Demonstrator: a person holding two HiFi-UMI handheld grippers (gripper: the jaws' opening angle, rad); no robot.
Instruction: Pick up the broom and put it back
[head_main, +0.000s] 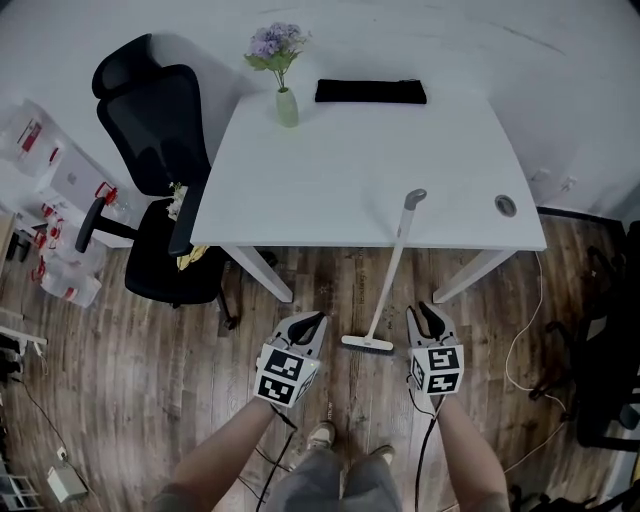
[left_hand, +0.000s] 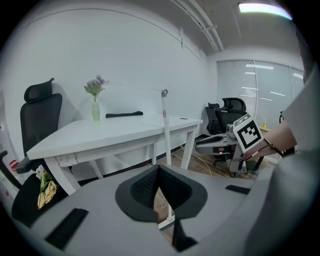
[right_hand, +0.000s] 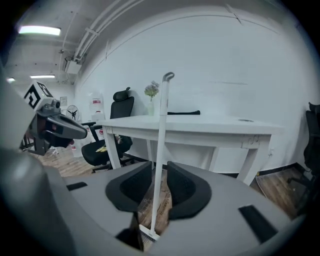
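A white table stands against the wall on a wood floor. The broom leans on its front edge, head on the floor between both grippers, touching neither. The left gripper has its jaws pressed together; the right gripper has them spread, empty.

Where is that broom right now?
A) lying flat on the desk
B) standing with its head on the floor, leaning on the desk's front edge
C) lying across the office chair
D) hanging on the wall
B: the broom stands head-down on the wood floor, its handle tilted against the front edge of the white desk.
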